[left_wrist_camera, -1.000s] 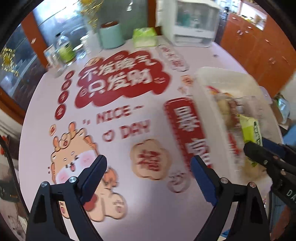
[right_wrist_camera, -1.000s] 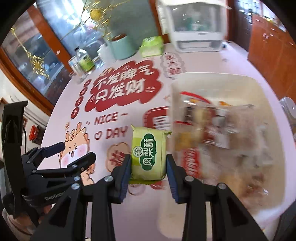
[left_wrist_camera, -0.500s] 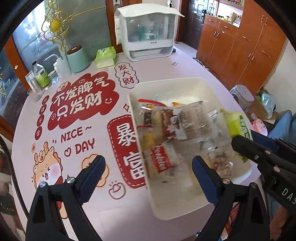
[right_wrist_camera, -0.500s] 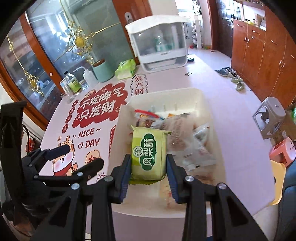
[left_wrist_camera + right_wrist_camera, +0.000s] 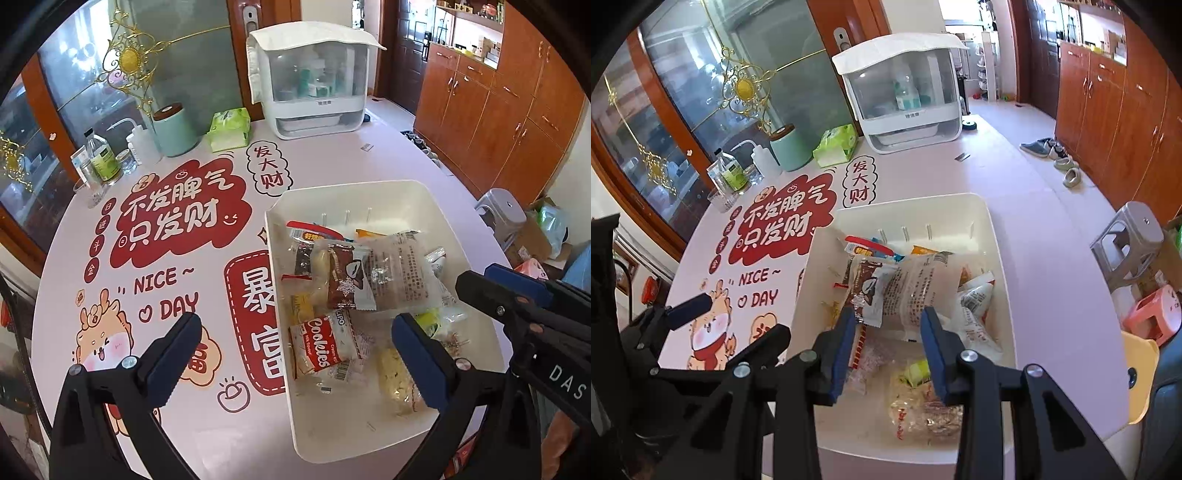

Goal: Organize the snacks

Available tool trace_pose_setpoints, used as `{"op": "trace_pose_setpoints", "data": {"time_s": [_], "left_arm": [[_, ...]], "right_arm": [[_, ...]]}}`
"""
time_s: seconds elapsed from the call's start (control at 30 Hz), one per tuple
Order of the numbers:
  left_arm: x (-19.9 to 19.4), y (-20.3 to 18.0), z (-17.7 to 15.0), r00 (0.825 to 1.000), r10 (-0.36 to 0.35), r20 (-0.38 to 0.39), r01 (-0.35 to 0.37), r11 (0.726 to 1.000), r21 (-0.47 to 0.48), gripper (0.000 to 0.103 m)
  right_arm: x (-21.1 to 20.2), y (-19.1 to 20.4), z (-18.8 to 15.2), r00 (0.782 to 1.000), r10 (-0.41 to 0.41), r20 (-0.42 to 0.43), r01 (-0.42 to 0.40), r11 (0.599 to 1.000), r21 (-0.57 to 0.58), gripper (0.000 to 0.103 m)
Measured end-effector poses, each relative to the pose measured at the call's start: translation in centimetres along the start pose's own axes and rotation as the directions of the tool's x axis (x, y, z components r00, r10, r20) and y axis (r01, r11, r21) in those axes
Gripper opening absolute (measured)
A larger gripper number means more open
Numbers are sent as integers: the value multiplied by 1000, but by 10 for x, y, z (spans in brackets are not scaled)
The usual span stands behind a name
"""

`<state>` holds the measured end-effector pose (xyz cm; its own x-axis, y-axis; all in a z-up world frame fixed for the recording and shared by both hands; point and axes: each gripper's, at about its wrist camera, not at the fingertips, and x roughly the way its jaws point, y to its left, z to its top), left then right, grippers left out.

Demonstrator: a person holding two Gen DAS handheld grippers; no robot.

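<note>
Your left tool [image 5: 293, 358] is opening wide and empty, your right tool [image 5: 888, 349] hangs part-open, gripping nothing, above the snack bin [image 5: 991, 236].

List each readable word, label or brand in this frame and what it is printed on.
"NICE ~ DAY": pink table cover.
"不发脾气 只发财": red cloud on the cover.
"发大财": small white bubble on the cover.
"暴富": red panel beside the white bin.
"Cookies": red packet in the bin.
"DAS": right gripper's body, cut off.
Other wrappers: too small to read.
</note>
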<state>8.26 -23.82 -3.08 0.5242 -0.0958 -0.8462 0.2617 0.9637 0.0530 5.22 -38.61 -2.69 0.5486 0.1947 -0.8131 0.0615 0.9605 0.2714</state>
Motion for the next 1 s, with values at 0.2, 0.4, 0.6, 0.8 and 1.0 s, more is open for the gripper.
{"op": "trace_pose_setpoints", "data": {"time_s": [0.2, 0.4, 0.6, 0.8, 1.0], "left_arm": [[-7, 9, -8, 1000, -4, -2, 4, 1000, -28, 102], [-21, 27, -23, 1000, 9, 0, -9, 998, -59, 102], [-42, 51, -43, 999, 35, 8, -34, 995, -96, 102], [-67, 77, -65, 996, 82, 33, -76, 986, -148, 102], [-80, 100, -82, 990, 132, 39, -122, 974, -192, 102]], "right_arm": [[1, 3, -4, 1000, -10, -12, 10, 1000, 8, 37], [-4, 14, -16, 1000, -15, -16, 15, 1000, -3, 37], [-13, 38, -32, 1000, -12, -10, 12, 999, -46, 37], [-27, 69, -48, 1000, -8, 18, 10, 994, -108, 41], [-33, 99, -61, 1000, 7, 17, -5, 988, -154, 44]]}}
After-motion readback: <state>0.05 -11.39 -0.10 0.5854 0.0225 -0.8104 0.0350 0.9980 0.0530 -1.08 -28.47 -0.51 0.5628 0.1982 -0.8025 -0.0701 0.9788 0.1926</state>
